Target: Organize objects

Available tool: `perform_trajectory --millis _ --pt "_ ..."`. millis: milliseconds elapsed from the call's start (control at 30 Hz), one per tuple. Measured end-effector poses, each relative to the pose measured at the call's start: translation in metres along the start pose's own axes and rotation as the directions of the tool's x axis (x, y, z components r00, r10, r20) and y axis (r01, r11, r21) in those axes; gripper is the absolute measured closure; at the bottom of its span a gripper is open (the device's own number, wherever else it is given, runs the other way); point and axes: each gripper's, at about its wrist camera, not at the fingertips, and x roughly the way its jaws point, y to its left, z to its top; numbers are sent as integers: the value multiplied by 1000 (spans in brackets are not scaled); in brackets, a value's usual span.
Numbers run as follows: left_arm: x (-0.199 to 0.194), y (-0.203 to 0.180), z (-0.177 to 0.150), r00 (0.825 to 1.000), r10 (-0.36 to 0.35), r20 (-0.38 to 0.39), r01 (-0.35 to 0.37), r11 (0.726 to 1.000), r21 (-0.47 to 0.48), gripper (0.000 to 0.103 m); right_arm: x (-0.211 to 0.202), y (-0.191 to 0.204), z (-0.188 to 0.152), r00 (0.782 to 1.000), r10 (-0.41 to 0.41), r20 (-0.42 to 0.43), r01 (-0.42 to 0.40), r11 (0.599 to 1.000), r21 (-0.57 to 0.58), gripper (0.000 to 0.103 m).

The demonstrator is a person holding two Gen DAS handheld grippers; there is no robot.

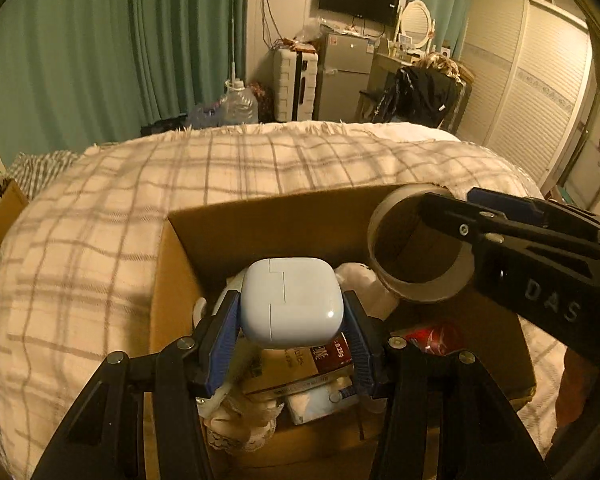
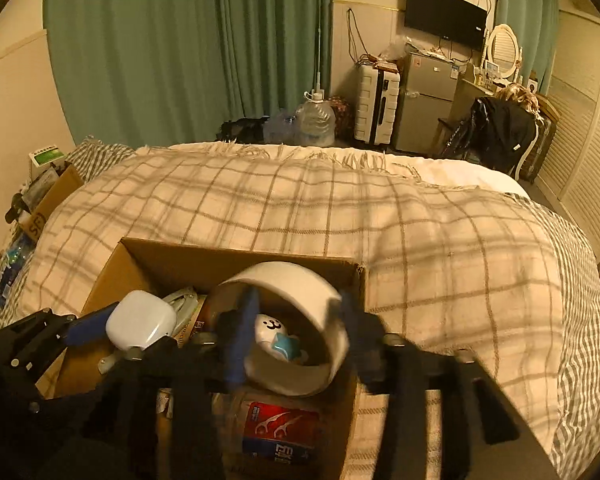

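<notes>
A cardboard box (image 1: 236,224) is seen standing on a bed covered by a checked blanket (image 1: 112,216); its open top is turned upward, and the blanket stretches beyond its far wall toward the far edge of the bed.

The left gripper (image 1: 292,320) is closed on a pale blue case (image 1: 292,304) with rounded corners, which is pinched on both sides between the blue pads (image 1: 224,336). The case is held over the near left part of the box, above the things lying inside. In the right wrist view the same case (image 2: 140,326) is seen at the left side of the box (image 2: 236,254).

The right gripper (image 2: 296,316) is closed on a roll of tape (image 2: 284,320). One finger is passed inside the ring and the other is laid against the outer wall, so the wall is clamped between them. The roll (image 1: 416,244) is held over the far right corner of the box, near its right wall, with its opening tilted toward the left gripper.

Inside the box, a red packet (image 2: 280,426) of floss picks is seen near the near right corner, and a small white figure (image 2: 270,330) with a drawn face is visible through the ring of the roll. A printed carton (image 1: 300,368) and a white plastic pack (image 1: 320,400) are lying under the case. Further details of the contents cannot be made out.
</notes>
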Motion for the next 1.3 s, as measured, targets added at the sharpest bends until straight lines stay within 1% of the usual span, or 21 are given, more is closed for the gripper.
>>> perform_trajectory --millis 33,67,100,167,233,300,433,467,500,533,600,700,733,767,867,967,1067,1200,1300 --pt "-2 0 -1 1000 -3 1 3 1000 -3 50 -3 1 -1 1000 5 2 -5 1000 1 41" --pt "-5 1 -1 1000 -7 11 8 1000 -5 47 -7 1 -1 1000 12 12 -12 1000 2 35" --pt "-10 0 -2 1000 -9 20 9 1000 -4 38 -11 2 -1 1000 15 18 -15 1000 3 31" --pt "-25 -3 -2 999 3 48 -3 1000 -3 27 -22 2 -1 999 9 31 -9 1000 11 25" --pt "-39 -8 0 997 21 76 -21 1000 0 24 -35 1 -1 999 -8 45 6 1000 29 24" --pt "-53 -11 2 995 33 89 -34 999 11 19 -52 -1 0 998 -7 59 5 999 36 24" --pt "-88 -13 8 989 56 135 -58 998 13 18 -94 0 3 993 -13 121 8 999 42 23" --pt "-95 -13 11 988 58 145 -60 998 10 14 -106 0 4 990 -15 140 10 999 42 22" --pt "-106 -13 13 985 61 160 -62 998 4 8 -121 0 6 986 -20 163 13 999 43 19" --pt "-116 -11 17 982 63 178 -63 998 -5 7 -133 0 7 983 -25 183 17 999 45 17" --pt "-139 -11 20 972 63 225 -60 998 -22 6 -162 -2 9 971 -41 236 29 998 53 10" --pt "-169 -14 23 965 57 257 -52 998 -23 3 -202 -1 9 953 -77 294 66 997 49 6" --pt "-180 -16 22 959 54 276 -51 999 -19 2 -214 0 8 945 -88 314 78 996 44 5" --pt "-192 -18 20 953 54 299 -53 999 -13 0 -229 2 5 934 -100 343 91 995 41 1" --pt "-222 -26 15 932 66 356 -73 997 8 0 -263 4 -5 905 -114 410 107 993 41 1" --pt "-249 -30 3 913 59 405 -72 997 19 0 -293 5 -18 881 -117 458 111 993 39 1" --pt "-271 -33 -9 893 58 445 -71 997 14 0 -314 6 -33 863 -129 488 126 991 37 1" --pt "-285 -31 -28 881 79 467 -91 996 3 0 -335 2 -57 837 -147 527 139 989 55 0" --pt "-289 -30 -44 861 111 497 -110 993 -31 0 -337 -1 -77 834 -169 525 149 986 80 1"
